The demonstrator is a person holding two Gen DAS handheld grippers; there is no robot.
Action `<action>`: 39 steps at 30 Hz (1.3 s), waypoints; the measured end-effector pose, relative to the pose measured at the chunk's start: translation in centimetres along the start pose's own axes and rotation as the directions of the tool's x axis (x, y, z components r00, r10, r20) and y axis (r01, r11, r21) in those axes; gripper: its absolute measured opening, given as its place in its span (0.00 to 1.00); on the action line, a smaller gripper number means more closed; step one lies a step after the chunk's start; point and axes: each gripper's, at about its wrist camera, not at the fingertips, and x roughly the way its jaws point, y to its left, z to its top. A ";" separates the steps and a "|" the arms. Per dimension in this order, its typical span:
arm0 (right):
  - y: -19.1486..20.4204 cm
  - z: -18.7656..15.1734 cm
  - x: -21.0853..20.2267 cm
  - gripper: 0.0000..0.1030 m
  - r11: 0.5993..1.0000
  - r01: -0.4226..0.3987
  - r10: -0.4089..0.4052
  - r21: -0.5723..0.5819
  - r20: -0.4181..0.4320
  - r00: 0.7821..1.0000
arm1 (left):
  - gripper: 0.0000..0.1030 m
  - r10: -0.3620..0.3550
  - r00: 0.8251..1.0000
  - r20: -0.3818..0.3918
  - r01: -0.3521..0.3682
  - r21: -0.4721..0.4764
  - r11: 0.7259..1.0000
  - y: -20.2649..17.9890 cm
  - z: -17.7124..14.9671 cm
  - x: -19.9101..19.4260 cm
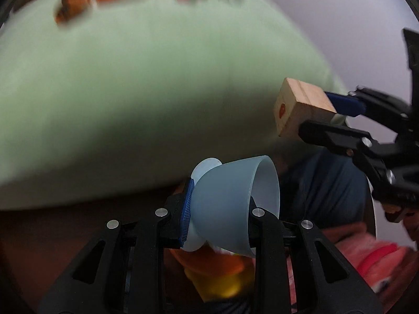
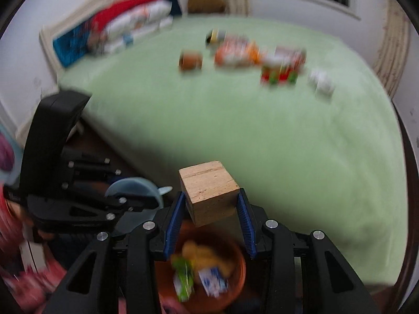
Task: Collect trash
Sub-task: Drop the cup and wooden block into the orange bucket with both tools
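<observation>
The wooden block [image 2: 210, 191] sits between the blue pads of the right gripper [image 2: 211, 209], jaws narrowed onto its two side faces, the block lifted clear of the bed and projecting forward past the fingertips; one face carries a small red mark, seen from the left wrist view. Directly below it, at 6 o'clock in the right wrist view, an orange bin [image 2: 235, 269] holds a green wrapper [image 2: 183, 278], a blue-and-white carton [image 2: 213, 281] and a blurred yellow item. The right gripper points steeply down over the bin. The pale blue plastic cup [image 1: 235, 201] is clamped in the left gripper [image 1: 220, 214], jaws almost closed across its wall, the cup tipped on its side with the mouth toward 3 o'clock. The left gripper also angles steeply down, lying at 9 o'clock of the right one, near but apart. The green bed [image 2: 288, 136] fills the field beyond; at 12 o'clock on it lie blurred remaining items: a brown container [image 2: 190, 60], orange packaging [image 2: 237, 53], a red-and-green packet [image 2: 281, 72] and white crumpled paper [image 2: 321, 82]. A pink sleeve shows at 8 o'clock.
</observation>
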 end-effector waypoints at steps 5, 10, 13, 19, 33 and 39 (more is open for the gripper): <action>-0.6 -5.1 5.6 0.39 1.000 0.026 -0.023 0.013 -0.191 0.981 | 0.24 0.029 0.982 -0.186 -0.036 -0.036 0.999 0.7 -3.1 7.2; -0.9 -8.0 9.1 0.39 1.000 0.024 -0.018 0.016 -0.298 0.954 | 0.24 0.063 0.945 -0.322 -0.085 -0.055 0.995 1.3 -5.7 12.1; -1.1 -8.9 10.3 0.39 0.999 0.012 0.000 0.035 -0.340 0.940 | 0.24 0.087 0.928 -0.363 -0.112 -0.046 0.993 1.3 -6.5 13.5; -2.1 -10.2 11.7 0.37 0.998 -0.001 0.024 0.059 -0.389 0.921 | 0.24 0.099 0.912 -0.398 -0.133 -0.058 0.989 1.1 -7.2 14.4; -2.9 -9.1 10.6 0.72 0.995 0.064 -0.037 0.071 -0.331 0.943 | 0.67 0.178 0.928 -0.328 -0.209 -0.062 0.976 1.4 -6.4 13.2; -3.1 -8.3 9.5 0.72 0.994 0.069 -0.042 0.079 -0.302 0.952 | 0.67 0.182 0.935 -0.305 -0.214 -0.074 0.974 1.5 -5.9 12.3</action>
